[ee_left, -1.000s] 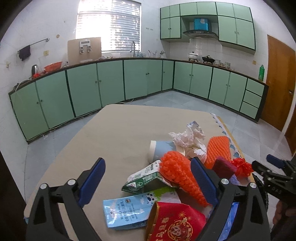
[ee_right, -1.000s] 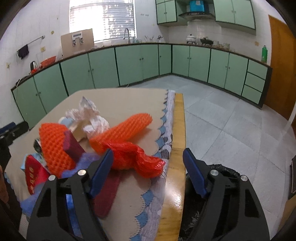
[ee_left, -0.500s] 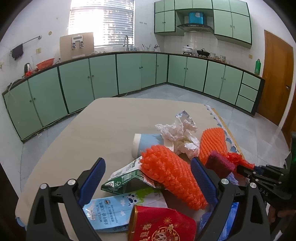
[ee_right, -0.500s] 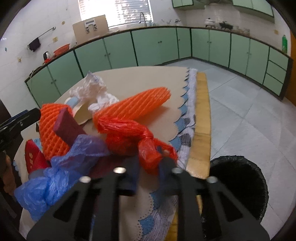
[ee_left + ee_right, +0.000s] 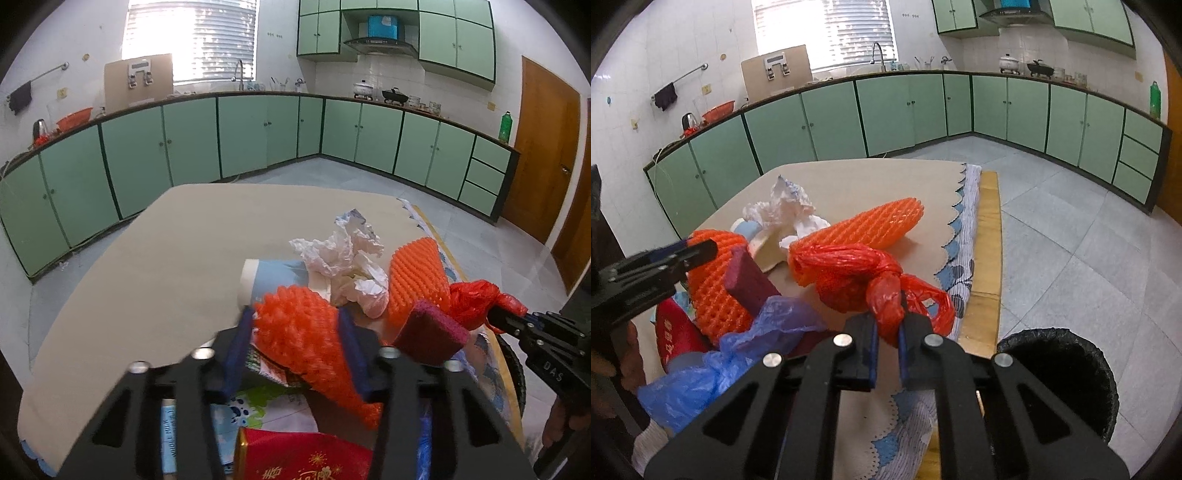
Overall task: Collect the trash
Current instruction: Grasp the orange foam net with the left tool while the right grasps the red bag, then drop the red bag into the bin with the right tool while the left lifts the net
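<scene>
A heap of trash lies on the beige table (image 5: 155, 258). My left gripper (image 5: 295, 325) is shut on an orange foam net sleeve (image 5: 306, 339); it also shows in the right wrist view (image 5: 716, 280). My right gripper (image 5: 888, 325) is shut on a knotted red plastic bag (image 5: 849, 273), seen from the left wrist view (image 5: 472, 302) too. A second orange foam net (image 5: 871, 225), crumpled white paper (image 5: 347, 258), a paper cup (image 5: 273, 277), a maroon sponge block (image 5: 428, 332), a blue plastic bag (image 5: 738, 350), milk cartons (image 5: 266, 406) and a red packet (image 5: 303, 458) lie in the heap.
A bin lined with a black bag (image 5: 1060, 376) stands on the floor beside the table's right edge. The bare wooden table edge (image 5: 986, 258) shows past a scalloped cloth. Green kitchen cabinets (image 5: 258, 136) line the far walls. A brown door (image 5: 543, 147) is at the right.
Both grippers have gone from wide open to shut: the left has closed on the orange foam net, the right on the red bag. Both moved forward into the heap.
</scene>
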